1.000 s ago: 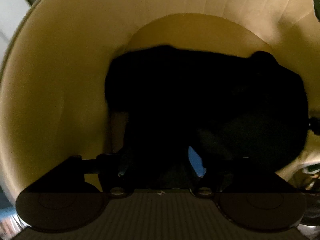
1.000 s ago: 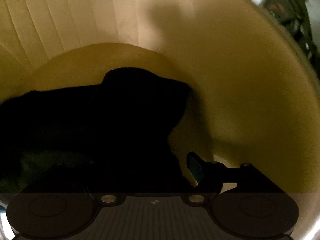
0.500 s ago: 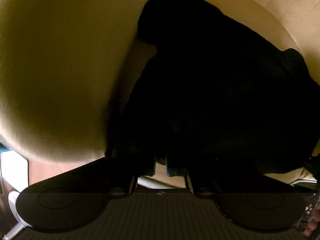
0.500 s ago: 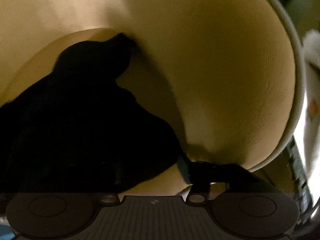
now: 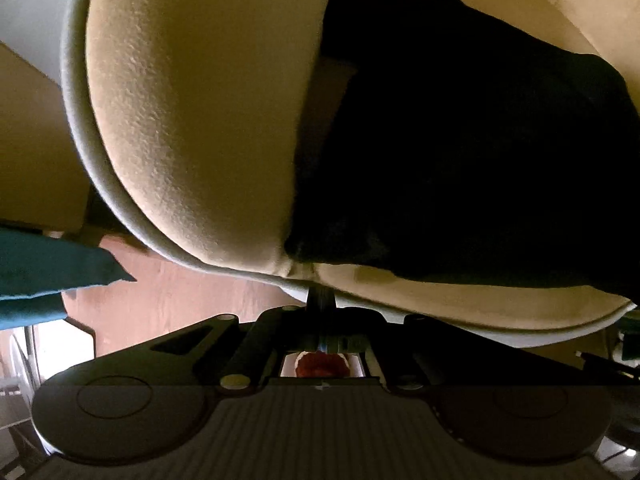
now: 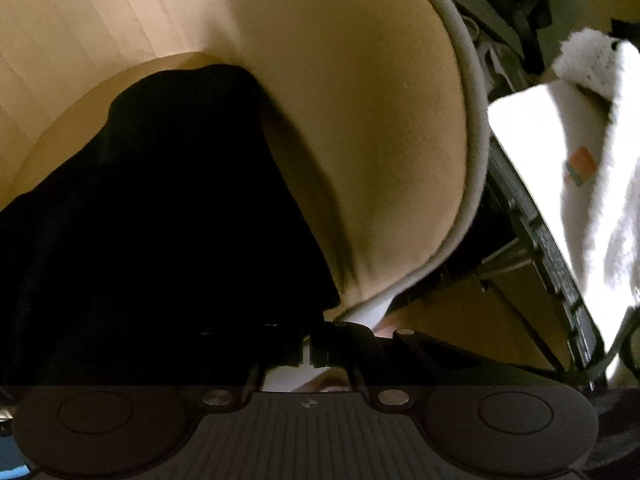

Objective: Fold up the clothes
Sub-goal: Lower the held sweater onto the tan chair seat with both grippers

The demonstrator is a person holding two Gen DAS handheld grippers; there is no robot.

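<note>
Here, the black garment (image 5: 460, 140) lay on the tan chair (image 5: 192, 112); left gripper (image 5: 322, 308) and right gripper (image 6: 308, 350) jaws were pressed together, gripping nothing visible.

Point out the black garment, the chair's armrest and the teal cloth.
black garment (image 5: 460, 140): left wrist view, middle of the dark fabric.
armrest (image 5: 192, 100): left wrist view, padded beige inner face.
teal cloth (image 5: 44, 268): left wrist view, its flat part near the left edge.

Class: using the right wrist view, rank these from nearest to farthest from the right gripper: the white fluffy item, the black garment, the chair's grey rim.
1. Black garment, left, reaching the right gripper.
2. Chair's grey rim, to the right.
3. White fluffy item, far upper right.
</note>
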